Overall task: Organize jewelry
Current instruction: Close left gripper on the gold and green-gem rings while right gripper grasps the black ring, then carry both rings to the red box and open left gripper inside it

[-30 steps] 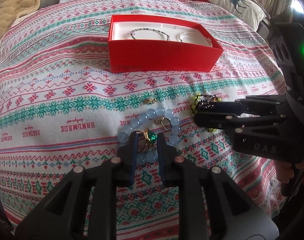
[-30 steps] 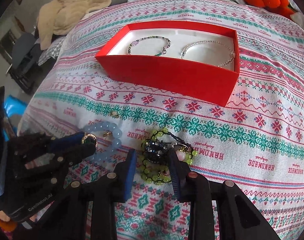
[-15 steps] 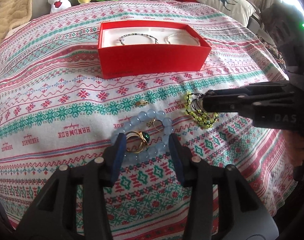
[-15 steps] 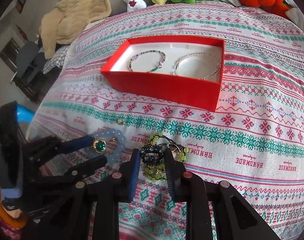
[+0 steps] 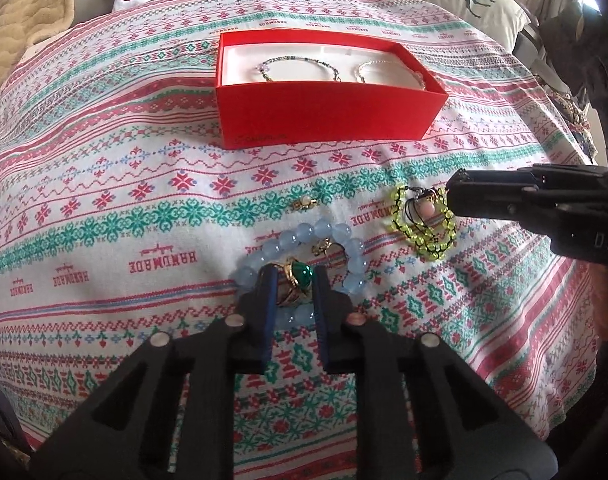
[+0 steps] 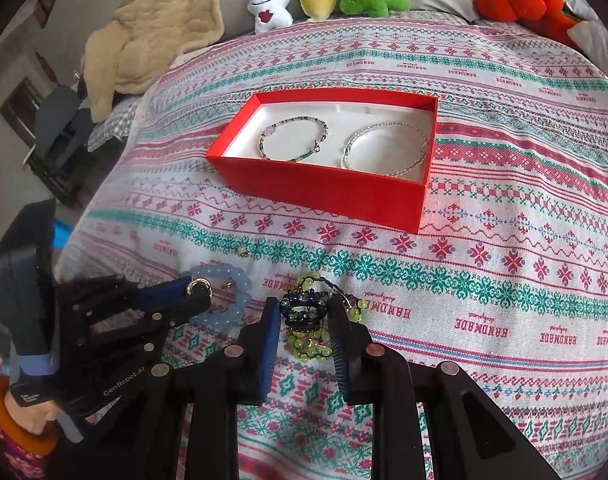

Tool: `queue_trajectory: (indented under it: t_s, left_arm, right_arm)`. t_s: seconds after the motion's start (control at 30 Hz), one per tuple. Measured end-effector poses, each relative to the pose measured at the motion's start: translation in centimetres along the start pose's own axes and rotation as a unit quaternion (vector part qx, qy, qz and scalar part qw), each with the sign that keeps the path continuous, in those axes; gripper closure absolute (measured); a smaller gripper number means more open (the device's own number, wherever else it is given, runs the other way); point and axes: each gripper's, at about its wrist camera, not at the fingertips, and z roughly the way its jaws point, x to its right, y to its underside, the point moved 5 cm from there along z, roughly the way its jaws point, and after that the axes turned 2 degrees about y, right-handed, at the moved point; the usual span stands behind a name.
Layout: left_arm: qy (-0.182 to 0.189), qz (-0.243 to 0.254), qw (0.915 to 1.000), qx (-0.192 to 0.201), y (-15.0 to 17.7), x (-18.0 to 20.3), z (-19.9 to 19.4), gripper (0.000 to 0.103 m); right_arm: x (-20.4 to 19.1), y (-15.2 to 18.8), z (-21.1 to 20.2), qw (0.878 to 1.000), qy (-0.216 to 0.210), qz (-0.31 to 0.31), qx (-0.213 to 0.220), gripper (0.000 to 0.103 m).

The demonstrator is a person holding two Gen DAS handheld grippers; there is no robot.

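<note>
Gold, hard and tiny, the green-stone ring [image 5: 294,280] sat between my left claw [image 5: 292,290] pads as they were closing, over the blue bead bracelet [image 5: 304,264], nearer me than the red box [image 5: 327,116]. Right claw [image 6: 305,312] was clenched on a dark crown ring [image 6: 305,309] above the yellow-green cord bracelet [image 5: 423,222]. Both felt light, slippery; pinch the bands. Loose beads could snag.

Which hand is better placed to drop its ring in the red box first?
Right, marginally. Its tongs already pinch the dark crown ring, lifted off the cloth. The left tongs are closing on the gold green-stone ring, low over the blue bead bracelet. Both face the red box.
</note>
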Motion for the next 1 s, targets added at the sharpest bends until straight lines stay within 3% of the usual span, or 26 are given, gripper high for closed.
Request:
queue_trajectory:
  t_s: [0.43,1.0]
  left_arm:
    - [0.048,-0.055,0.9968,0.032,-1.2,-1.6,-3.5,0.085]
    - [0.029,-0.066,0.9945,0.075,-5.6,-0.8,-4.0,0.085]
  right_arm:
    - [-0.5,-1.0,-1.5,1.000,-0.020,-0.001,0.011,0.079]
    - [0.0,-4.0,-2.8,0.999,0.003,-0.003,0.051,0.079]
